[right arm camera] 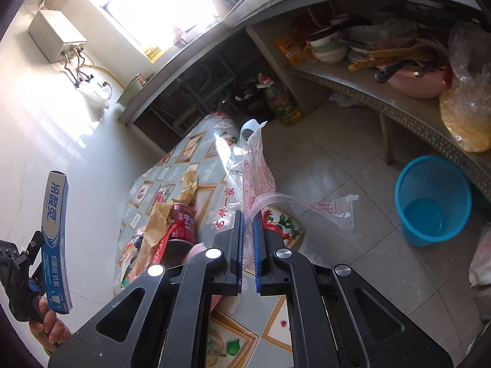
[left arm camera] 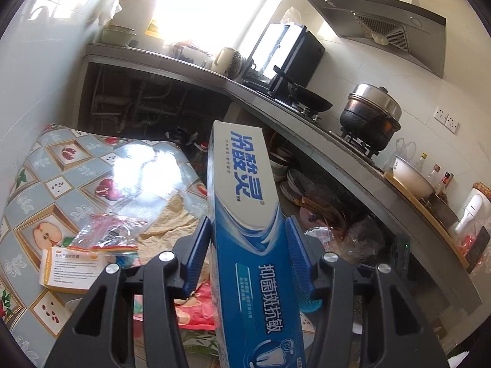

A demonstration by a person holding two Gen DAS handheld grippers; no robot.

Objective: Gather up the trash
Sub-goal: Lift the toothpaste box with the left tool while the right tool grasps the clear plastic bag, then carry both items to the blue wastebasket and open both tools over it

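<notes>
My left gripper (left arm camera: 247,224) is shut on a long blue and white toothpaste box (left arm camera: 242,208), held up above the table. The same toothpaste box (right arm camera: 56,239) shows at the left of the right wrist view, with a hand under it. My right gripper (right arm camera: 248,217) is shut on a clear plastic bag with red print (right arm camera: 254,178), lifted over the table's edge. On the patterned tablecloth (left arm camera: 61,165) lie a small orange and white box (left arm camera: 70,268), a clear wrapper (left arm camera: 110,233), crumpled brown paper (left arm camera: 172,220) and a red can (right arm camera: 183,225).
A blue mesh bin (right arm camera: 432,202) stands on the tiled floor to the right, under the counter shelf (right arm camera: 383,98) stacked with bowls and pans. The stove with a black pot (left arm camera: 371,116) and a wok (left arm camera: 310,99) is beyond the table.
</notes>
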